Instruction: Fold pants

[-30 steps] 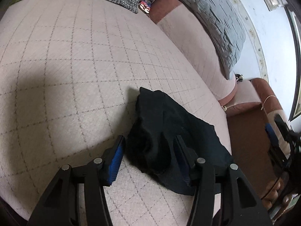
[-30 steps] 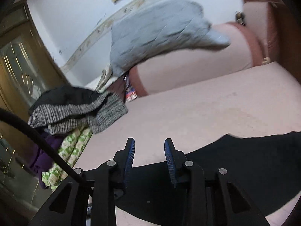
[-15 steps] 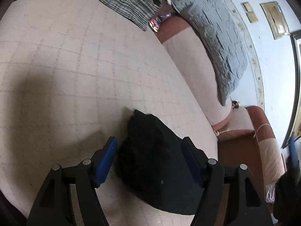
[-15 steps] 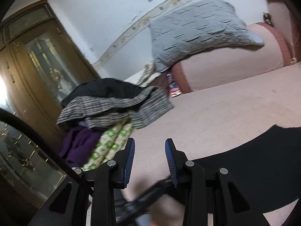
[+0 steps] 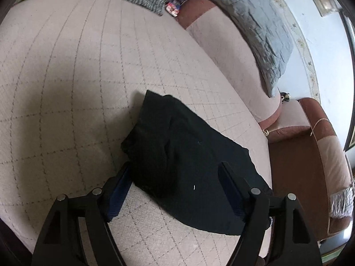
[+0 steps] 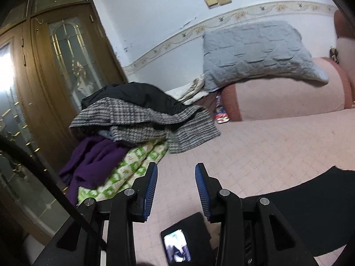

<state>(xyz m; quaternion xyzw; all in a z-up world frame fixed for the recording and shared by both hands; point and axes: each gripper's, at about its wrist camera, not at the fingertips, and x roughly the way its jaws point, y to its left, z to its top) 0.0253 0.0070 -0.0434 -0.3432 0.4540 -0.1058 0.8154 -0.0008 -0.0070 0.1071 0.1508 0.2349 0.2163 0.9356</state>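
The black pants (image 5: 188,155) lie in a folded heap on the pink quilted couch seat (image 5: 77,77), near its right edge. My left gripper (image 5: 175,166) hovers over their near end with its jaws opening. The cloth lies between the blue pads (image 5: 119,190), which do not press on it. In the right wrist view the pants (image 6: 310,199) show as a dark sheet at the lower right. My right gripper (image 6: 176,167) is off to their left, pointing at a clothes pile. Its jaws stand a little apart with nothing between them.
A pile of clothes (image 6: 137,119), checked grey, purple and green-white, sits at the couch's far end. A grey quilted pillow (image 6: 255,51) leans on the backrest. A wooden glazed door (image 6: 55,66) stands left. A brown armrest (image 5: 310,144) bounds the right. A small lit screen (image 6: 177,250) shows below the right gripper.
My left jaws have spread wider and let go of the pants' fold, drawing back slightly. My right gripper has swung left, away from the pants and toward the clothes pile.
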